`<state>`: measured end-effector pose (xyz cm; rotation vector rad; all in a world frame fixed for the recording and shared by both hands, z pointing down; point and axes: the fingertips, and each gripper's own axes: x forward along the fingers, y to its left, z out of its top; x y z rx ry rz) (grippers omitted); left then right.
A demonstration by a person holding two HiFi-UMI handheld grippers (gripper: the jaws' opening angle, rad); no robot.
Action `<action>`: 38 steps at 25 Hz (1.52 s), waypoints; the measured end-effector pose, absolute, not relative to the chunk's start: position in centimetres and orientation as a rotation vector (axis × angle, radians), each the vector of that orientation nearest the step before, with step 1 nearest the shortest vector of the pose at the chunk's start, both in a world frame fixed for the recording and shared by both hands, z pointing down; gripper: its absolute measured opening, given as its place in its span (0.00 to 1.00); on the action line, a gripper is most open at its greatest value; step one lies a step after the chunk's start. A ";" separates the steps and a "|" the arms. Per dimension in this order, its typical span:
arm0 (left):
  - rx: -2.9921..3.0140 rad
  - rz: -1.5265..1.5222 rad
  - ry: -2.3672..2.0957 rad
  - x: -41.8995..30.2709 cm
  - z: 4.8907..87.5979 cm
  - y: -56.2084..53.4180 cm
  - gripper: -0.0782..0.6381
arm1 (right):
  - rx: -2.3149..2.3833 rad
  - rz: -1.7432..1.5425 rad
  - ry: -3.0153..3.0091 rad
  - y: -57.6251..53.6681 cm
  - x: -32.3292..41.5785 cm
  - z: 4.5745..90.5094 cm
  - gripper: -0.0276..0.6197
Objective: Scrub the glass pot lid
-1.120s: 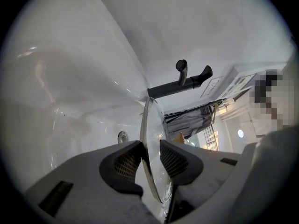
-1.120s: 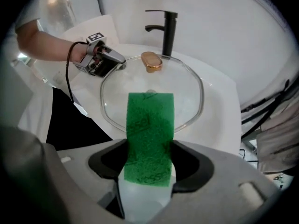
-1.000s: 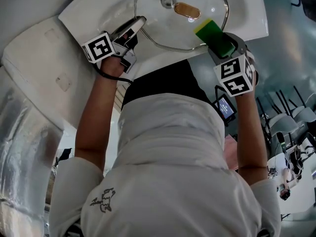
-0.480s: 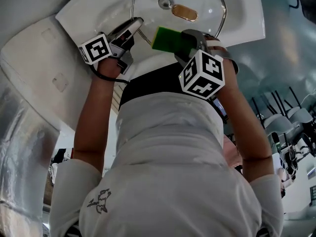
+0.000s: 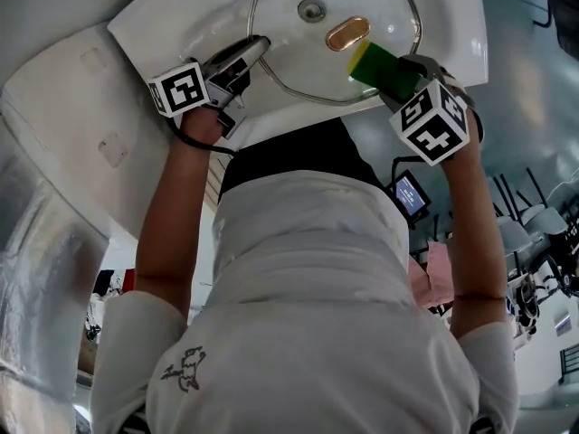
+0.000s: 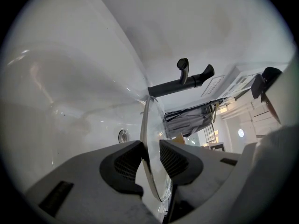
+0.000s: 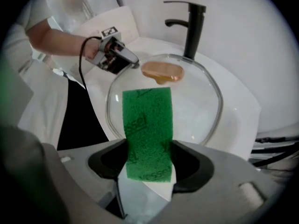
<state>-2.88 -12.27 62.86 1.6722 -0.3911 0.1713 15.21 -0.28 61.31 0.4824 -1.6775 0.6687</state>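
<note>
The glass pot lid (image 5: 298, 61), steel-rimmed with a copper-coloured knob (image 5: 347, 33), is held over the white sink (image 5: 172, 16). My left gripper (image 5: 256, 45) is shut on the lid's left rim. In the left gripper view the lid (image 6: 152, 125) stands edge-on between the left gripper's (image 6: 150, 155) pads. My right gripper (image 5: 391, 75) is shut on a green and yellow sponge (image 5: 378, 69), which lies against the lid's right side just beside the knob. In the right gripper view the sponge (image 7: 147, 129) sticks out from the right gripper (image 7: 147, 160) over the lid (image 7: 196, 106), below the knob (image 7: 162, 72).
A black faucet (image 7: 189, 27) rises behind the sink, and the drain (image 5: 311, 9) shows through the glass. A white counter (image 5: 81, 107) runs off to the left. The person's torso fills the lower head view. Chairs (image 5: 534, 233) stand at the right.
The right gripper swept the sponge left across the lid's near side, then back right; the sponge now lies beside the knob. The left gripper and the lid stayed put.
</note>
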 end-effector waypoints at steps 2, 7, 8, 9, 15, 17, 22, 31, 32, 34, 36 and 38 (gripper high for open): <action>1.671 0.169 -0.391 -2.9 62.8 -12.3 0.28 | 0.513 0.712 -1.651 -0.6 17.3 61.8 0.49; 1.671 0.170 -0.390 -2.9 63.0 -12.4 0.28 | 0.604 0.788 -1.584 -1.8 21.0 62.3 0.49; 1.669 0.170 -0.389 -2.9 63.0 -12.3 0.28 | 0.617 0.786 -1.561 -2.0 22.0 62.4 0.49; 1.668 0.170 -0.388 -2.9 63.0 -12.3 0.28 | 0.626 0.791 -1.548 -2.2 22.6 62.5 0.49; 1.664 0.168 -0.385 -2.9 62.9 -12.3 0.28 | 0.645 0.753 -1.573 -5.4 22.3 61.4 0.49; 1.663 0.169 -0.386 -2.9 62.8 -12.3 0.28 | 0.636 0.709 -1.577 -7.2 21.3 61.1 0.50; 1.662 0.167 -0.386 -2.9 62.7 -12.5 0.28 | 0.624 0.610 -1.598 -10.2 19.2 60.1 0.50; 1.672 0.169 -0.383 -3.0 63.0 -12.5 0.28 | 0.641 0.572 -1.767 -14.6 12.6 58.4 0.49; 1.665 0.172 -0.377 -2.9 63.0 -12.4 0.28 | 0.642 0.586 -1.785 -15.1 12.2 58.4 0.49; 1.661 0.176 -0.377 -3.0 63.0 -12.3 0.28 | 0.632 0.658 -1.821 -15.9 11.6 58.7 0.49; 1.667 0.176 -0.389 -3.1 63.0 -12.6 0.28 | 0.608 0.739 -1.835 -16.4 11.3 59.3 0.49; 1.674 0.173 -0.403 -3.2 63.2 -12.8 0.28 | 0.589 0.776 -1.829 -16.6 11.4 59.7 0.49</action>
